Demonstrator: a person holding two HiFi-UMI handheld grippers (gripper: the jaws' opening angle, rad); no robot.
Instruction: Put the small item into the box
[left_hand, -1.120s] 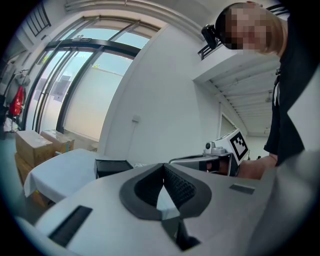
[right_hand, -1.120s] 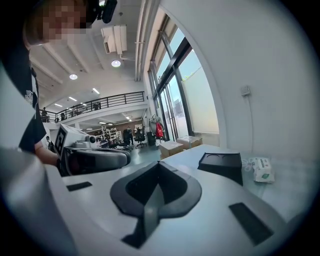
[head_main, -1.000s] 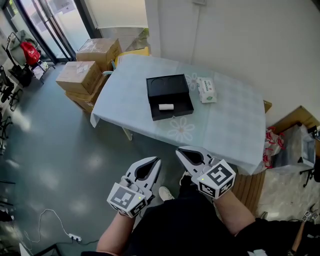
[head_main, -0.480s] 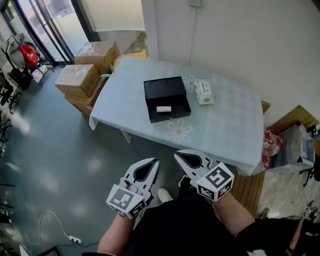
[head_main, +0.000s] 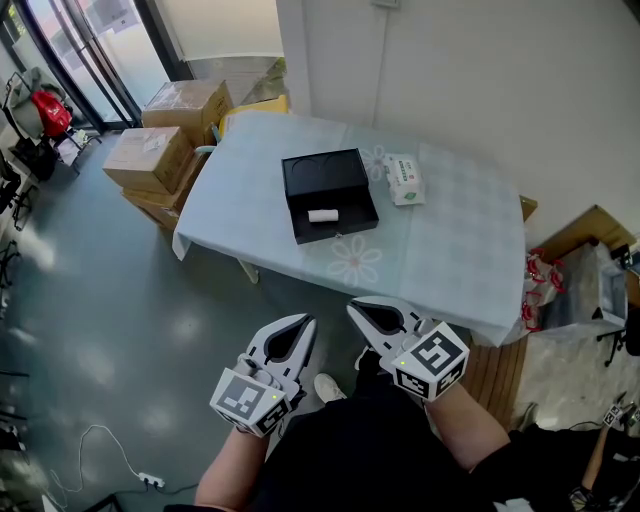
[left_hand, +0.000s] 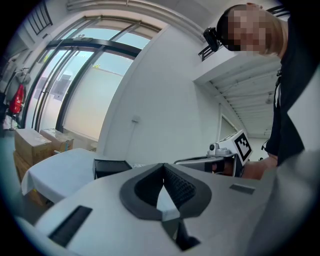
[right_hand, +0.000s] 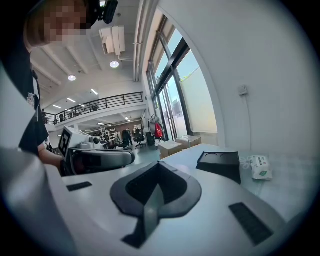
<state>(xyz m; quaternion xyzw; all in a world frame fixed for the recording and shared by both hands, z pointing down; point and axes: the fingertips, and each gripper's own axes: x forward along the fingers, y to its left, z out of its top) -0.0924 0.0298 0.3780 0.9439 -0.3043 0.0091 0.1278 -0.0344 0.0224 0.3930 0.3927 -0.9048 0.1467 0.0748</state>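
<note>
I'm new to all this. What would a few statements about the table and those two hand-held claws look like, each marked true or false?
1. A small white item lies in the black box. True.
2. The tissue pack is inside the box too. False: it lies on the table beside the box.
3. The right gripper holds the white item. False: it is shut, empty, away from the table.
4. Cardboard boxes stand beside the table. True.
</note>
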